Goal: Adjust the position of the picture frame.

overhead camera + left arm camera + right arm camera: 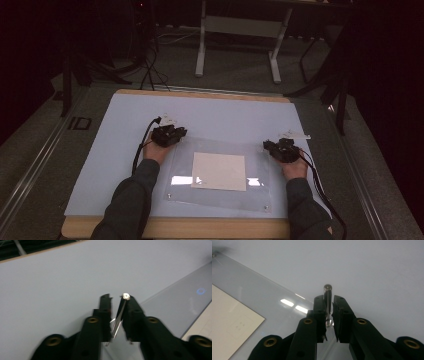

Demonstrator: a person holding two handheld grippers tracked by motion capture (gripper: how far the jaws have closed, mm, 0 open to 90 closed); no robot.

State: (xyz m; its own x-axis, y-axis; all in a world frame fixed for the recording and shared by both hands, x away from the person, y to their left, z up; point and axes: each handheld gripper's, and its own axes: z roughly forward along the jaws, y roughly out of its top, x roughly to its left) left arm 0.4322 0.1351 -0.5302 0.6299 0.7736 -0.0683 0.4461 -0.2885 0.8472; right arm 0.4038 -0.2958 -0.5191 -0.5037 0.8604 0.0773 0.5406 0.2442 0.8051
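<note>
high view, item one: table (125, 130) with pale blue-grey top and a wooden edge at 12 and 6 o'clock. no container stands on it.

item two: clear acrylic sheet (220, 197), lying flat at the centre of the table, a small metal standoff near each corner. ceiling light glares off its surface at 9 and 3 o'clock of the paper.

item three: cream paper square (220, 171), lying under or within the clear sheet, at its centre; which of the two i cannot tell.

item four: left gripper (169, 135), at 10 o'clock of the sheet, at its far left corner, cable trailing back along the sleeve. in the left gripper view the left gripper (117, 300) has its jaws narrowly parted around the sheet's edge; the standoff screw (126, 296) rests against one jaw tip, and a thin gap shows at the other. whether the pads press i cannot tell.

item five: right gripper (283, 150), at 2 o'clock of the sheet, at its far right corner. in the right gripper view the right gripper (328, 302) has its jaws drawn close on either side of a metal standoff post (327, 293), which rises upright between the tips; a slim gap shows on one side.

surroundings: grey floor (240, 65) beyond the table at 12 o'clock, with a white table frame (202, 45) and dark cables (147, 70) at 11 o'clock. nothing lies between the grippers and the sheet's corners.
</note>
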